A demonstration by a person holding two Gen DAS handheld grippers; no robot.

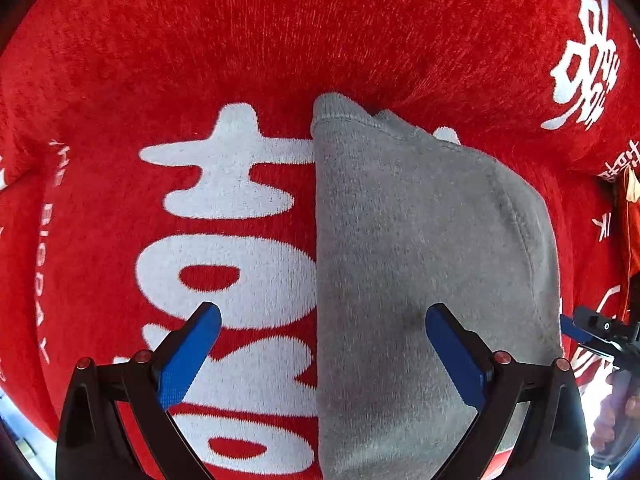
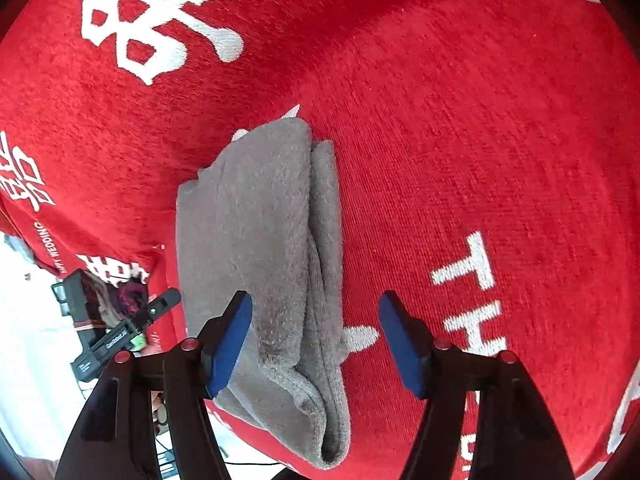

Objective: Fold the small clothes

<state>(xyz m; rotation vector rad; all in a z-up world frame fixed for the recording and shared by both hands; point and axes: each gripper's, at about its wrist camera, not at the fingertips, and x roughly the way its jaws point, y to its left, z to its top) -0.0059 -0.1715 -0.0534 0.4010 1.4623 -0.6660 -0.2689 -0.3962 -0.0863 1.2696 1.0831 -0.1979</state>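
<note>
One folded grey sock (image 2: pixel 260 240), red blanket (image 2: pixel 460 120).

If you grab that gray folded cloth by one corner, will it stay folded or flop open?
Probably flop open: the gray cloth looks soft and fuzzy, with loose layers showing along its edge. It likely won't slide easily on the nubby red blanket.

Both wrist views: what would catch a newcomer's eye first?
The bright red blanket with big white lettering fills both views. On it lies a folded grey garment, stretched lengthwise in the middle. The blue-padded right claw stands open over its near end, gripping nothing.
</note>
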